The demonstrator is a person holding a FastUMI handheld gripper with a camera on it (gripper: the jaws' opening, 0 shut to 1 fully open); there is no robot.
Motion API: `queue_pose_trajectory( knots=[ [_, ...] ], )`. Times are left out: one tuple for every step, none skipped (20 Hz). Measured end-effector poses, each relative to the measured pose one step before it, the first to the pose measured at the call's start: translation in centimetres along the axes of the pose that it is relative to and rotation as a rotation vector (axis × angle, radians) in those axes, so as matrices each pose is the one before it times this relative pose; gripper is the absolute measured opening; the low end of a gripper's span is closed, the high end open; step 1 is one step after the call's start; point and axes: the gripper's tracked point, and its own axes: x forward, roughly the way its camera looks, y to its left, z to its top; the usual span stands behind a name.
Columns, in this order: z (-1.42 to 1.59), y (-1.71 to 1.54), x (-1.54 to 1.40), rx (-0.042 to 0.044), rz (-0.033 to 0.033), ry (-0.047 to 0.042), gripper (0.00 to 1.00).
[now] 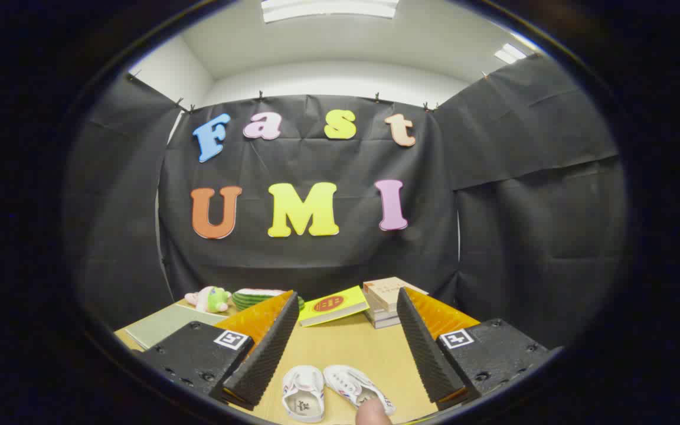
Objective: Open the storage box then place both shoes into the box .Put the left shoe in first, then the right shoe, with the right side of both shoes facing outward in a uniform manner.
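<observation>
Shoes (334, 392) lie side by side on the surface (352, 348), between and below our tongs (340, 348), which we hold wide open and empty, likely lined up to pick one. A fingertip (372, 413) rests beside them.

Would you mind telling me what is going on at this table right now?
A person is holding a gripper above a wooden table, its fingers spread open with nothing between them. Two small white shoes lie side by side on the table, low between the fingers, and a fingertip touches the right-hand one. Beyond the fingers sit a yellow book, a stack of books and a plush toy. Neither shoe has been picked up yet.
</observation>
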Motion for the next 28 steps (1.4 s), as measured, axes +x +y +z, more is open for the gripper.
queue_pose_trajectory(
  knots=[
    [-0.023,0.054,0.013,-0.00206,0.0018,0.00158,1.0],
    [0.039,0.173,-0.019,-0.00179,0.00404,0.00027,1.0],
    [-0.177,0.308,-0.021,0.00131,0.00724,0.00235,1.0],
    [-0.041,0.282,-0.005,0.00675,0.00738,0.0035,1.0],
    [-0.108,0.199,0.016,0.01226,0.00841,0.00357,1.0],
    [-0.084,0.224,0.058,0.01257,0.00844,0.00695,1.0],
    [-0.171,0.137,0.148,0.01107,0.00721,0.00597,1.0],
    [-0.102,0.177,0.081,0.00737,0.00777,0.00487,1.0],
    [-0.215,0.253,0.074,0.00399,0.01017,0.00728,1.0],
    [-0.137,0.246,0.018,0.00151,0.0087,0.00543,1.0],
    [-0.019,0.123,0.094,-0.00046,0.00604,0.00389,1.0],
    [-0.039,0.196,0.039,-0.00146,0.00764,0.00299,1.0],
    [-0.118,0.243,0.047,0.00142,0.00737,0.00269,1.0],
    [-0.039,0.257,-0.04,0.00309,0.00891,0.00324,1.0],
    [-0.118,0.266,0.027,0.00343,0.00906,0.00144,1.0],
    [0.053,0.189,0.024,0.00065,0.0064,0.00134,1.0],
    [-0.006,0.078,0.076,-0.0022,0.00295,0.00135,1.0],
    [-0.142,0.117,0.057,-0.00679,0.00262,0.0077,1.0],
    [-0.059,0.157,0.043,-0.00498,0.00304,0.00204,1.0],
    [0.023,0.08,0.049,-0.00315,-0.00052,0.00513,1.0],
    [-0.018,0.017,0.077,-0.00303,-0.00119,-0.00053,1.0],
    [0.098,0.038,0.027,-0.00378,-0.00239,0.00004,1.0],
    [0.028,0.133,0.124,-0.00264,-0.00154,0.00044,1.0],
    [0.062,0.202,0.086,-0.00127,0.00184,0.00118,1.0],
    [-0.118,0.311,0.197,0.00093,0.00578,0.00368,1.0],
    [0.015,0.507,0.159,0.00536,0.01284,0.00541,1.0],
    [-0.194,0.542,0.297,0.0061,0.01724,0.01016,1.0],
    [-0.253,0.624,0.156,0.00547,0.025,0.01381,1.0]
  ],
)
